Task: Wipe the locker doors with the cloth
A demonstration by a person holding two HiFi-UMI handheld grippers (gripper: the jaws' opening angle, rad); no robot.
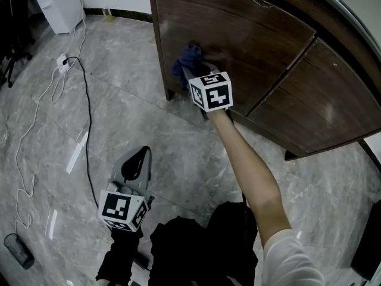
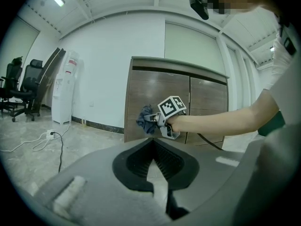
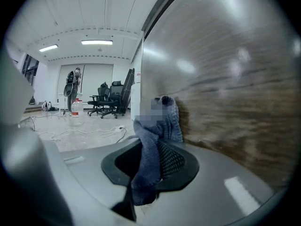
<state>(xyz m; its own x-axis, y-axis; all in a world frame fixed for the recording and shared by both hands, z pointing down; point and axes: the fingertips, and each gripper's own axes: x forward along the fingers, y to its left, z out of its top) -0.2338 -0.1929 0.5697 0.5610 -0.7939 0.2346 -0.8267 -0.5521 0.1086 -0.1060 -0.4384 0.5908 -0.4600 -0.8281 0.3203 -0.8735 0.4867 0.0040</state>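
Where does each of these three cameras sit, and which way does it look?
Head view: on the person's head, looking steeply down at floor and locker door; shows right arm, left sleeve, left tool, right tool holding cloth.
Left gripper view: on the left tool, facing the lockers; shows its shut jaws, the right arm.
Right gripper view: on the right tool, close against the door; shows its jaws gripping the cloth.
Head and left gripper views share the right tool and cloth.

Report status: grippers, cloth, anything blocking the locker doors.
Right gripper shut on blue-grey cloth, against dark brown wooden locker door. Left gripper shut, empty. Black floor cable lies away from door.
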